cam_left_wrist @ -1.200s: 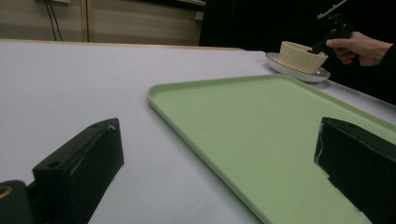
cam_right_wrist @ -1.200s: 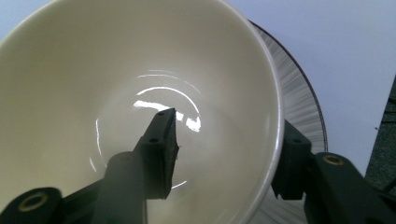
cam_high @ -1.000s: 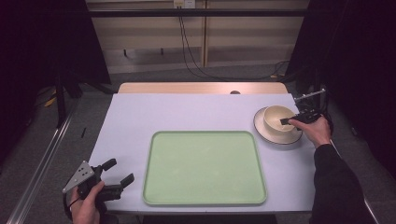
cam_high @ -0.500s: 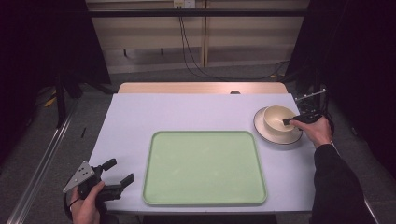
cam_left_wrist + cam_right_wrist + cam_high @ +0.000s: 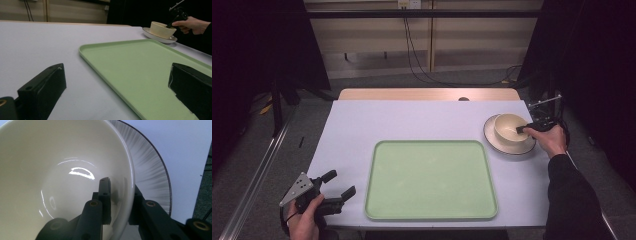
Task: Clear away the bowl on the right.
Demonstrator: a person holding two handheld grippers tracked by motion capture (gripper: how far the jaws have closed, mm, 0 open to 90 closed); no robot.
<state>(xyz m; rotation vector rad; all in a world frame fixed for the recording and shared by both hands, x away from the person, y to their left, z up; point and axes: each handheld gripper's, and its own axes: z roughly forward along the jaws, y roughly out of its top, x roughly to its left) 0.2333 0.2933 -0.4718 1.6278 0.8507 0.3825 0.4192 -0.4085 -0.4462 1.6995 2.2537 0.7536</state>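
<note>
A: Change since a second ago?
B: Right gripper (image 5: 521, 129) jaws have just been closing; they now pinch the cream bowl's (image 5: 508, 127) wall, one jaw inside, one outside.
A: Bowl location?
B: On the dark-rimmed plate (image 5: 506, 146), right of the green tray (image 5: 430, 180).
A: Left gripper (image 5: 343, 184)?
B: Jaws apart, holding nothing. No writing legible.
</note>
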